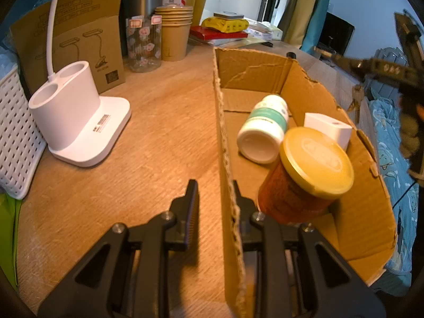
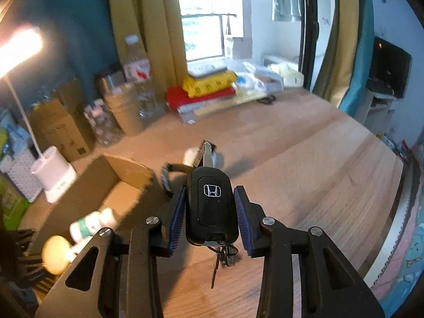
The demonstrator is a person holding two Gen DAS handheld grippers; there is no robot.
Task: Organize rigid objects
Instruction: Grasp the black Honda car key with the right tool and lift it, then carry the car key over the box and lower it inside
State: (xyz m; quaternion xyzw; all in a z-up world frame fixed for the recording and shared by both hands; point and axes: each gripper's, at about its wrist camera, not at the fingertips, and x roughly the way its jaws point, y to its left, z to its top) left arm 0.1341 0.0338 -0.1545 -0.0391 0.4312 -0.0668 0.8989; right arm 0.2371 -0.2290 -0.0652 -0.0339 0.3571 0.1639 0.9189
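An open cardboard box (image 1: 363,190) lies on the wooden desk. In it are an orange jar with a yellow lid (image 1: 312,172), a white and green bottle (image 1: 265,129) on its side and a small white block (image 1: 328,129). My left gripper (image 1: 216,201) straddles the box's left wall, one finger (image 1: 192,198) outside and one inside, jaws a little apart. My right gripper (image 2: 210,206) is shut on a black car key fob (image 2: 212,206) with keys hanging below, held above the desk right of the box (image 2: 106,180). It shows blurred at the far right of the left wrist view (image 1: 392,71).
A white lamp base with cup holders (image 1: 76,122) stands left of the box, a white lattice basket (image 1: 13,132) beside it. At the back stand a carton (image 1: 79,34), a patterned glass jar (image 1: 143,45), stacked paper cups (image 1: 175,31), a steel mug and books (image 1: 220,31). A black band (image 2: 169,175) lies on the desk.
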